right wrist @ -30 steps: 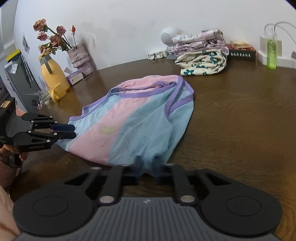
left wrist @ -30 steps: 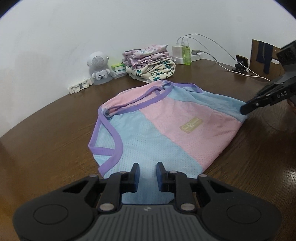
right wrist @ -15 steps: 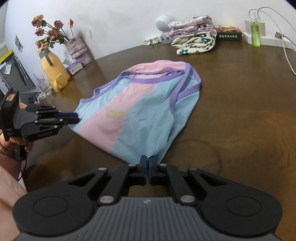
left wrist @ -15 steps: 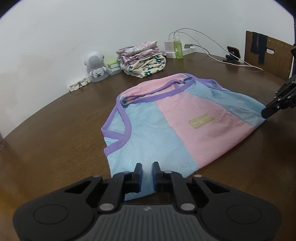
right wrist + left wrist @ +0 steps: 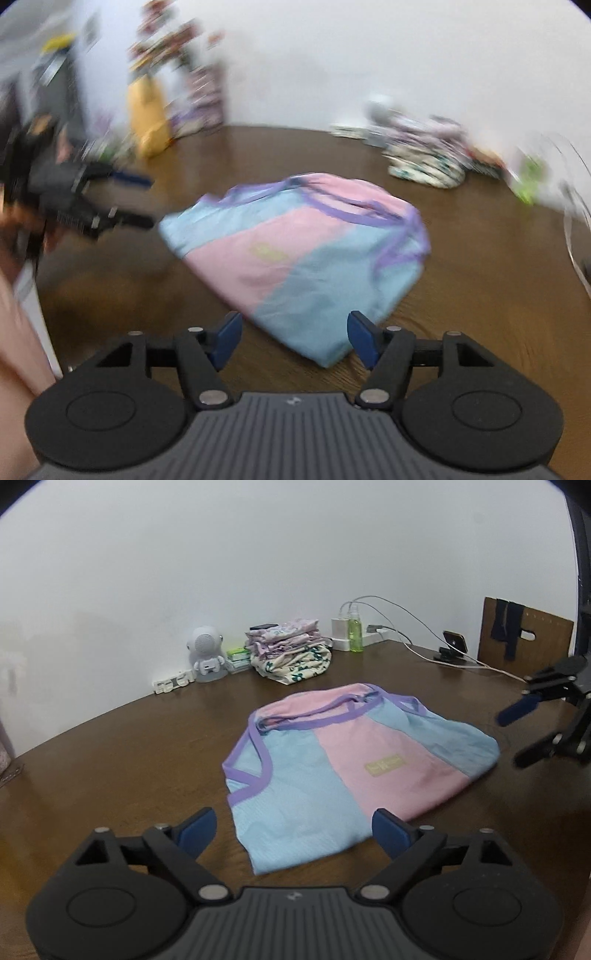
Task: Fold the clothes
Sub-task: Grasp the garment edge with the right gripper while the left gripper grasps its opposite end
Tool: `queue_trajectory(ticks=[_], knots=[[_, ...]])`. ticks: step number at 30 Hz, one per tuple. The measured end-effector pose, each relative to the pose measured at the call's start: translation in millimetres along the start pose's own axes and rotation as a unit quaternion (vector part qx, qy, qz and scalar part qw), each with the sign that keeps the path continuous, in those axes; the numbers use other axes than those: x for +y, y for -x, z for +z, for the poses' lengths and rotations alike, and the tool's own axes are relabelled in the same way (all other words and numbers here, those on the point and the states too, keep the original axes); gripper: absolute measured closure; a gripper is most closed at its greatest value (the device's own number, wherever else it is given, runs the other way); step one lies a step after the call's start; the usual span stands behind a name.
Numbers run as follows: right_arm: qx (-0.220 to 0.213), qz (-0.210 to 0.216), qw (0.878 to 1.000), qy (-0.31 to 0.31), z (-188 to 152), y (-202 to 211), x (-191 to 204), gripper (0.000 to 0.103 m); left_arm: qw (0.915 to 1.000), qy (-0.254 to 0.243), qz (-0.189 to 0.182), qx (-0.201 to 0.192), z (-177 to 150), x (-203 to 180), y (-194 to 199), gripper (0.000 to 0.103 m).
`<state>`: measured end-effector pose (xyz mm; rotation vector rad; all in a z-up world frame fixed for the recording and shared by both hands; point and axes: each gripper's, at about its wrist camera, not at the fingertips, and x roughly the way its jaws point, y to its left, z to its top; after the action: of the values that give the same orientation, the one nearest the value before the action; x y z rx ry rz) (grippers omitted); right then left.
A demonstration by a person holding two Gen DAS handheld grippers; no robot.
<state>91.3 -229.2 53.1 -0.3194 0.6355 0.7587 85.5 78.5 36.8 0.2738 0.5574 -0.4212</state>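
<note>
A sleeveless top (image 5: pixel 351 764) in pink and light blue panels with purple trim lies flat on the brown table (image 5: pixel 110 775). My left gripper (image 5: pixel 295 829) is open just short of its near blue hem and holds nothing. In the same view my right gripper (image 5: pixel 522 733) hovers open beside the top's right corner, clear of the cloth. The right wrist view is motion-blurred. It shows the top (image 5: pixel 295 251) ahead of the open right gripper (image 5: pixel 295 334), and the open left gripper (image 5: pixel 136 201) off to the left.
A stack of folded clothes (image 5: pixel 291 653) sits at the back by the wall, next to a white robot-shaped speaker (image 5: pixel 207 653). A green bottle (image 5: pixel 355 631), charger cables and a phone on a stand (image 5: pixel 452 644) lie back right. A yellow jug (image 5: pixel 147 118) stands far left.
Both grippers were shut on the top's hem corners; both have now opened, let go and drawn back. The top rests on the table, and the right wrist camera is swinging.
</note>
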Motion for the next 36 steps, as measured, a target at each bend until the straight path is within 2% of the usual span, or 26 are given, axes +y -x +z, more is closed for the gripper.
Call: queue_trajectory(ticks=[2,5,11,13,15,16,18,23,29,32,34,36], knots=[[0.011,0.008,0.997,0.073,8,-16,20,0.039,1.0000,-0.003,-0.006,0.000,-3,-4,3,0.012],[0.026,0.031,0.986,0.164,23,-43,47,0.047,0.9998,-0.004,-0.019,-0.001,-9,-8,8,0.012],[0.033,0.083,0.972,0.218,63,-94,78,0.061,0.9998,-0.009,-0.017,-0.001,-15,-4,16,0.012],[0.041,0.091,0.969,0.227,73,-109,82,0.069,0.9998,-0.009,-0.016,-0.001,-16,0,18,0.013],[0.051,0.099,0.966,0.231,79,-121,85,0.083,0.9998,-0.013,-0.018,0.001,-17,3,18,0.013],[0.056,0.103,0.965,0.233,82,-127,86,0.085,0.9996,-0.016,-0.021,0.002,-17,5,18,0.013],[0.063,0.111,0.967,0.220,86,-129,82,0.101,0.9991,-0.028,-0.032,0.004,-16,6,13,0.013],[0.068,0.126,0.978,0.155,95,-127,60,0.101,0.9948,-0.088,-0.051,0.004,-8,5,-10,0.015],[0.073,0.143,0.984,0.076,106,-125,34,0.101,0.9790,-0.200,-0.034,0.020,0,0,-45,0.050],[0.075,0.151,0.985,0.036,112,-124,21,0.101,0.9666,-0.252,-0.038,0.024,2,0,-57,0.055],[0.074,0.155,0.985,0.029,113,-124,18,0.101,0.9558,-0.289,-0.045,0.031,1,-1,-61,0.063],[0.071,0.157,0.985,0.027,113,-125,17,0.101,0.9449,-0.320,-0.054,0.040,1,-2,-65,0.090]])
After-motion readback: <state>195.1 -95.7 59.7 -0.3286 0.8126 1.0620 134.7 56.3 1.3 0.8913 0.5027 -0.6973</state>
